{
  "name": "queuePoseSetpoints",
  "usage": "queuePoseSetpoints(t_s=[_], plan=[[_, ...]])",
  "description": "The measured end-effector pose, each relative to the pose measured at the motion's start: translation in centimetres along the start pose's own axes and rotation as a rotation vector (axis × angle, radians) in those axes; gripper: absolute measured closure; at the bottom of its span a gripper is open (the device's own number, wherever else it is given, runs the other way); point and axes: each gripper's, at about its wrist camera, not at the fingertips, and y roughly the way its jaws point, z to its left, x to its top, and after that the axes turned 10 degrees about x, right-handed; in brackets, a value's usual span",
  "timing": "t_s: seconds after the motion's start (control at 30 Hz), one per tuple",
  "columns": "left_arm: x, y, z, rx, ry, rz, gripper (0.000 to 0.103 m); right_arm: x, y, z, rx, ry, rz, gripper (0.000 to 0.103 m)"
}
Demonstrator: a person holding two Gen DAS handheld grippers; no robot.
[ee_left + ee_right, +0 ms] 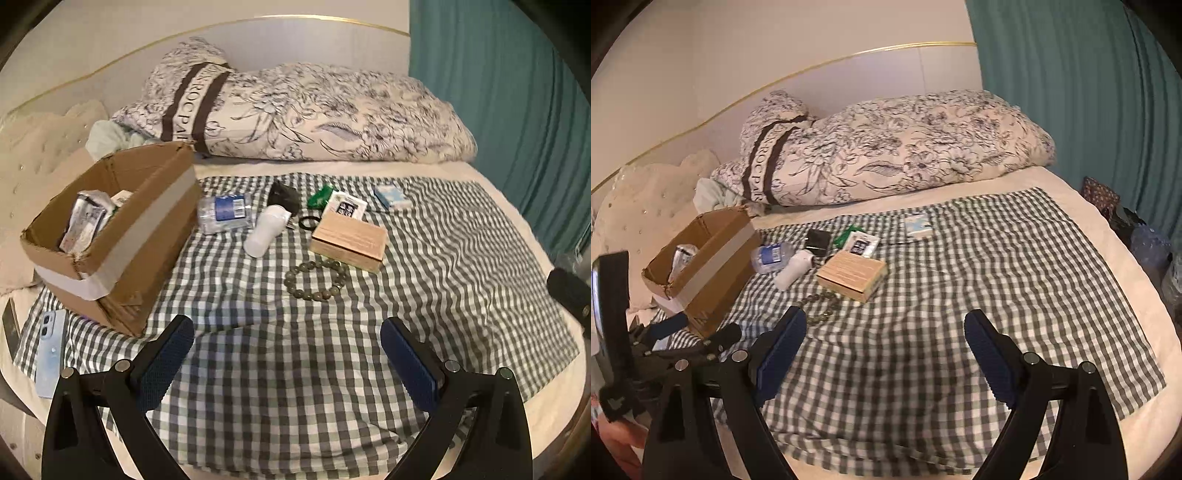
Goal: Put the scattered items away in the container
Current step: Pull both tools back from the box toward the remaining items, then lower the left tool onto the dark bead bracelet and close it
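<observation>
Both grippers hang over a checked cloth [332, 369] spread on a bed, each with its jaws wide apart and nothing between them: the left gripper [287, 332] and the right gripper [885, 325]. Ahead of the left gripper and to its left stands the cardboard box [147, 236], open at the top, its long axis running away from the gripper toward the folded floral duvet [314, 110]; some packets already lie in it. Straight ahead, nearest the left gripper's fingertips, lies a bead bracelet [316, 279], flat on the cloth. Just beyond it sits a wooden box [349, 242], its long side set across the view. To the left of that a white bottle [266, 230] lies on its side, pointing away and to the right, and a crushed plastic bottle [225, 213] lies between it and the cardboard box. Farther off are a black pouch [283, 196], a green packet [320, 195], a white card [347, 207], a black hair tie [309, 222] and a pale blue packet [392, 197]. A light blue phone [50, 350] lies close on the left gripper's left.
</observation>
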Motion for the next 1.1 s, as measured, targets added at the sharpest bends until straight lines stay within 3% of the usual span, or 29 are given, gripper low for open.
queuePoseSetpoints(t_s=[0.43, 0.97, 1.1], plan=[[1.1, 5.9, -3.4, -0.006, 0.049, 0.038, 0.000, 0.5, 4.3, -3.3, -0.010, 0.035, 0.049, 0.015], [1.4, 18.0, -5.4, -0.005, 0.046, 0.171, 0.000, 4.1, 16.0, -7.4, -0.060, -0.012, 0.157, 0.015], [1.9, 19.0, -5.4, -0.013, 0.048, 0.160, 0.000, 5.0, 19.3, -7.9, -0.071, -0.032, 0.182, 0.015]])
